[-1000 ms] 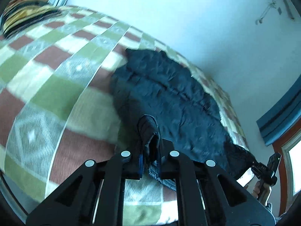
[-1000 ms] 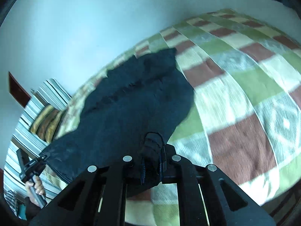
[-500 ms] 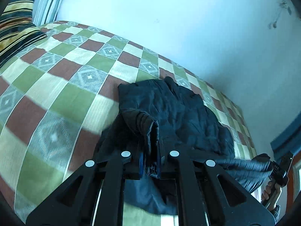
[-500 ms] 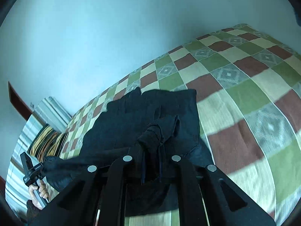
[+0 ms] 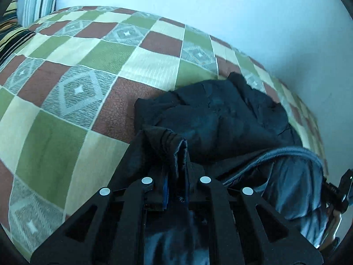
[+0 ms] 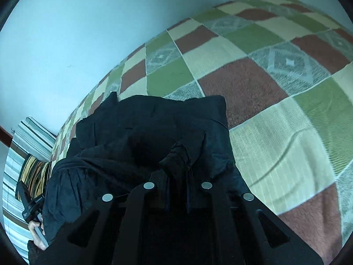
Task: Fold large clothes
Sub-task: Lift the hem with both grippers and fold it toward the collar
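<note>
— Where was the jacket when this was taken?

— The dark jacket (image 5: 220, 119) lay doubled over on the checked bedspread (image 5: 66, 84), close to the pale wall (image 5: 220, 11), with one edge lifted off the bed.

— And the tools?

— The left gripper (image 5: 176, 154) was clamped on a bunched fold of it; the right gripper (image 6: 178, 156) pinched another fold at the opposite end. A striped pillow (image 6: 33, 172) sat at the head of the bed, beyond the hand (image 6: 36, 234) holding the left tool.
</note>
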